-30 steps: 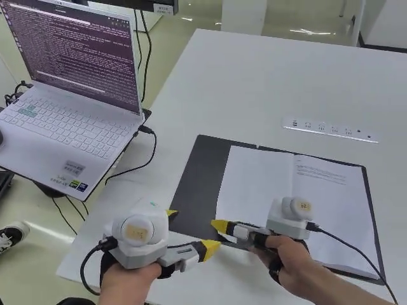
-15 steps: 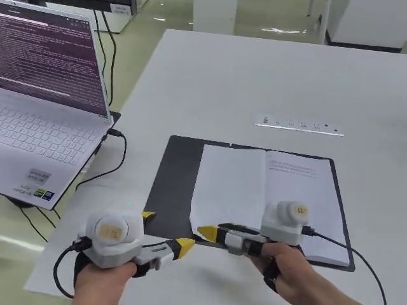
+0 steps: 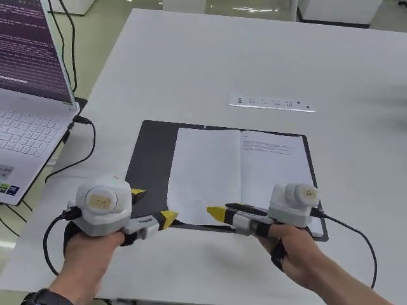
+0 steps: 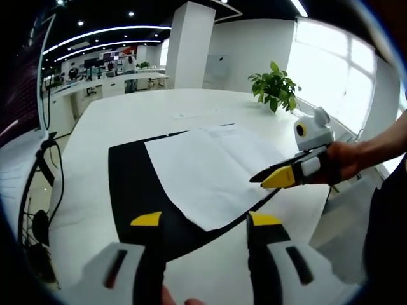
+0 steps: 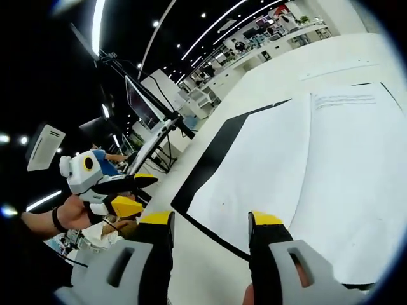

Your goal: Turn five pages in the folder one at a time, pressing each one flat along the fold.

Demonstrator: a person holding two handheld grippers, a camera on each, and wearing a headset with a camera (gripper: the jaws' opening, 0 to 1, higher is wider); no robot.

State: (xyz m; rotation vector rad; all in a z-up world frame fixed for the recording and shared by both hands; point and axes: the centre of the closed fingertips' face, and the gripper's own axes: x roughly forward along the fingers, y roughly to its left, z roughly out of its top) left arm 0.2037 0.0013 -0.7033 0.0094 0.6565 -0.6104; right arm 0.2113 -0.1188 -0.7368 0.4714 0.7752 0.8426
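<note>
Folder (image 3: pixel 149 159): it lies open and flat on the white worktop (image 3: pixel 222 57) in your head view. It has a matte black cover and smooth white pages (image 3: pixel 203 171), and the page at 3 o'clock carries a few printed lines near its top.
Left gripper (image 3: pixel 153 205): it sits at 7 o'clock of the folder, and its yellow-tipped fingers are spread apart and released.
Right gripper (image 3: pixel 219 211): it sits at 5 o'clock of the folder, over the near edge, and points toward 9 o'clock.
Left gripper view: your fingers (image 4: pixel 146 219) stand wide apart. The near corner of the white sheet lies between them, just beyond the tips, with the black cover (image 4: pixel 127 184) toward 10 o'clock. The right gripper (image 4: pixel 280 176) comes in from 3 o'clock, and a potted plant (image 4: pixel 275 86) shows at 1 o'clock.
Right gripper view: your fingers (image 5: pixel 156 217) are released, with a clear gap between them. The page and the folder's thin black border (image 5: pixel 210 159) lie just past the tips, and the left gripper (image 5: pixel 135 194) shows at 9 o'clock.
Head view extras: an open laptop (image 3: pixel 25 95) is at 10 o'clock, and a flush socket strip (image 3: pixel 272 103) is at 12 o'clock of the folder.
</note>
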